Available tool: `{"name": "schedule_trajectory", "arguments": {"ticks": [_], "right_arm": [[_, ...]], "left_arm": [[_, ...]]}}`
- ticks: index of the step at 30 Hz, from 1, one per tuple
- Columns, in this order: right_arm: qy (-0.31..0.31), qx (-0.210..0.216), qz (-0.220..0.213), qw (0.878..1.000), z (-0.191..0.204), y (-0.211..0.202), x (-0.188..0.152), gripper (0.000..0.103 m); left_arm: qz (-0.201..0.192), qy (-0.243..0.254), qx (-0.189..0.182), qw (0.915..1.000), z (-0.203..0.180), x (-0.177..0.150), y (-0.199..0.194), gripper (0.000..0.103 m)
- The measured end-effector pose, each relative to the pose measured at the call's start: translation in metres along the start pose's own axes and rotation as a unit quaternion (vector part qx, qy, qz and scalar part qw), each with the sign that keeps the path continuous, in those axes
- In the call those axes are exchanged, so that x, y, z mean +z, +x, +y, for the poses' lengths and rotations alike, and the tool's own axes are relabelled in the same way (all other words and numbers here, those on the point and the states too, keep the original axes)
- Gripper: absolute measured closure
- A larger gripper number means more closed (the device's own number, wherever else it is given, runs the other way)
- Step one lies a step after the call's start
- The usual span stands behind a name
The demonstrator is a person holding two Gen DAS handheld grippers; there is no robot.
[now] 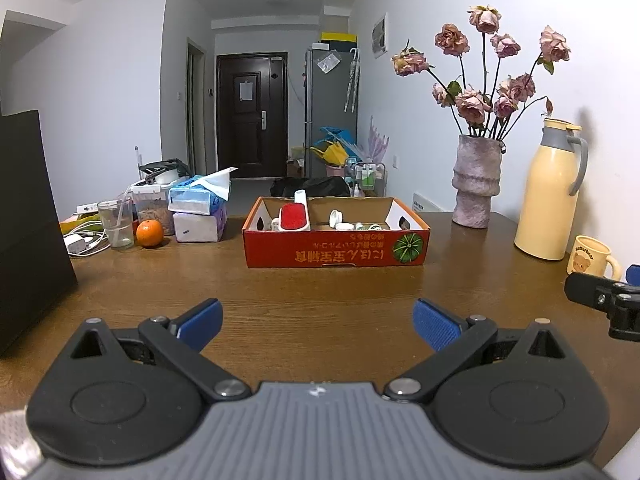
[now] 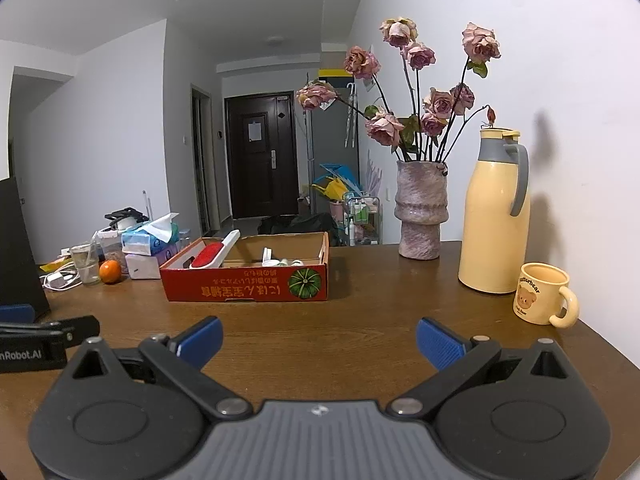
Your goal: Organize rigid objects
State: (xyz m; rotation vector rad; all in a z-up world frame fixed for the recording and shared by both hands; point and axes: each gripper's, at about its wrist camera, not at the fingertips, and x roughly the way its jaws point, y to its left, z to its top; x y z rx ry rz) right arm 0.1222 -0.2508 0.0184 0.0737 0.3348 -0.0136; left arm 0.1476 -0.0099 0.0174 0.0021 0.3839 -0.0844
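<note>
A red cardboard box [image 1: 336, 250] [image 2: 248, 286] stands open on the brown table [image 1: 320, 292], ahead of both grippers. A red-and-white lint brush [image 1: 294, 214] [image 2: 212, 256] leans in its left end, with several small white items [image 1: 348, 224] beside it. My left gripper [image 1: 318, 322] is open and empty above the table, well short of the box. My right gripper [image 2: 318, 340] is open and empty too, to the right of the left one. Part of the right gripper [image 1: 604, 300] shows at the left wrist view's right edge.
A vase of dried roses [image 2: 420, 208], a yellow thermos jug [image 2: 494, 216] and a bear mug [image 2: 542, 298] stand along the right wall. Tissue packs [image 1: 200, 208], a glass [image 1: 116, 222], an orange [image 1: 150, 233] and chargers sit far left. A black box [image 1: 28, 220] stands at the left edge.
</note>
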Motion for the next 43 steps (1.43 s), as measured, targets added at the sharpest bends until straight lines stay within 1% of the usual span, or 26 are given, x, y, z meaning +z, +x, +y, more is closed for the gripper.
{"name": "schedule_trajectory", "arguments": {"ticks": [24,36,43], "right_arm": [[-0.006,-0.001,-0.003,1.000,0.006,-0.005,0.002,0.000],[-0.007,-0.001,0.000,1.000,0.009,-0.004,0.002,0.000],[-0.007,-0.002,0.008,1.000,0.007,0.003,0.000,0.000]], "left_arm": [[-0.014,0.006,-0.004,0.9999,0.000,0.004,-0.013,0.000],[-0.012,0.006,-0.004,0.9999,0.000,0.005,-0.012,0.000],[-0.006,0.007,-0.017,0.9998,0.002,0.003,-0.005,0.000]]}}
